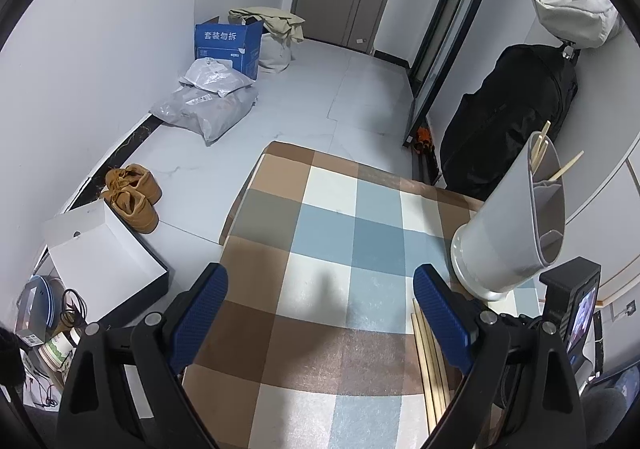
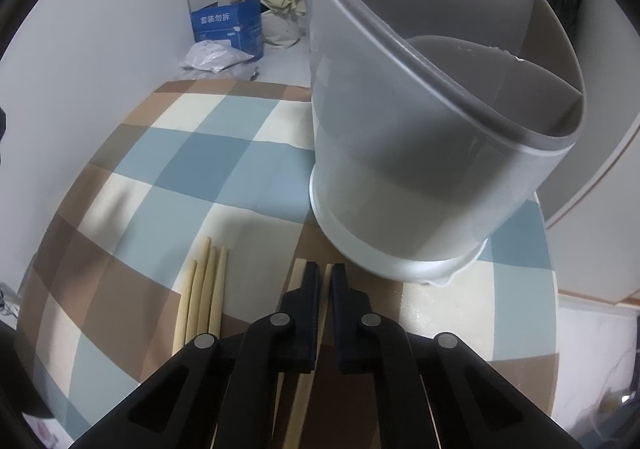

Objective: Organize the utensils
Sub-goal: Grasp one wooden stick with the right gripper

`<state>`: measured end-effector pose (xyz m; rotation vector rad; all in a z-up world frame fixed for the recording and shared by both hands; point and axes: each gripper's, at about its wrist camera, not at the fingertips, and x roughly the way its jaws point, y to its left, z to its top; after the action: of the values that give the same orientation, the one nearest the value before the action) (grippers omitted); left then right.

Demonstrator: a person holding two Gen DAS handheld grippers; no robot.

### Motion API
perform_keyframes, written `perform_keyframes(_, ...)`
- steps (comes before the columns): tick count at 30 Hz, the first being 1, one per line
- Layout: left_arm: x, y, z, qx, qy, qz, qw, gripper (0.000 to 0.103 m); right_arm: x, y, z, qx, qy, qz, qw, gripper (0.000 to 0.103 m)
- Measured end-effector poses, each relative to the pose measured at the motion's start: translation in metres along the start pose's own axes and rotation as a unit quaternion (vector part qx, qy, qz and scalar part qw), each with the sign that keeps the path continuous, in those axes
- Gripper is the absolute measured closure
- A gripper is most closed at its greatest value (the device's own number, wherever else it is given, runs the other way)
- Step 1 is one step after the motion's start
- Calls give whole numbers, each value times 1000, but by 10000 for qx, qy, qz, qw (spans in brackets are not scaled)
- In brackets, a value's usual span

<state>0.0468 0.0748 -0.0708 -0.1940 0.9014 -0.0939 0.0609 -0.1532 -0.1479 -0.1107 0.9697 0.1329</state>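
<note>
A grey divided utensil holder (image 1: pixel 516 225) stands at the right of the checkered table (image 1: pixel 328 233), with chopsticks (image 1: pixel 540 147) sticking out of its far compartment. It fills the right wrist view (image 2: pixel 420 153) just beyond my right gripper (image 2: pixel 325 273). My right gripper is shut on a wooden chopstick (image 2: pixel 327 281) low over the cloth. Several loose chopsticks (image 2: pixel 204 289) lie to its left; they also show in the left wrist view (image 1: pixel 430 361). My left gripper (image 1: pixel 320 301) is open and empty above the table.
On the floor to the left are brown shoes (image 1: pixel 134 197), a white box lid (image 1: pixel 100 249), plastic parcels (image 1: pixel 208 101) and a blue carton (image 1: pixel 228 43). A black bag (image 1: pixel 508 117) stands behind the holder. The table edge (image 1: pixel 240 193) drops off at the left.
</note>
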Motion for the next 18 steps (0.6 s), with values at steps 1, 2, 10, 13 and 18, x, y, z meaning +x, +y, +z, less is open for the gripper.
perform_keyframes(1, 0, -1, 0, 20, 5, 0, 10000, 12, 0, -1, 0, 48, 5, 44, 10000, 99)
perform_keyframes(2, 1, -2, -1, 50, 18, 8, 10000, 12, -1, -2, 0, 91, 0, 77, 9999, 99)
perform_keyframes(10, 2, -21, -6, 342, 177, -115, 9992, 12, -35, -19, -3, 612, -359, 439, 9965, 99)
perform_keyframes(13, 3, -36, -10, 565, 244, -221, 9979, 12, -52, -34, -9, 930, -497, 587, 9927, 100)
perform_keyframes(18, 11, -64, -20, 798, 581, -549, 9936, 12, -75, -68, -17, 1570, -761, 882, 9807, 100)
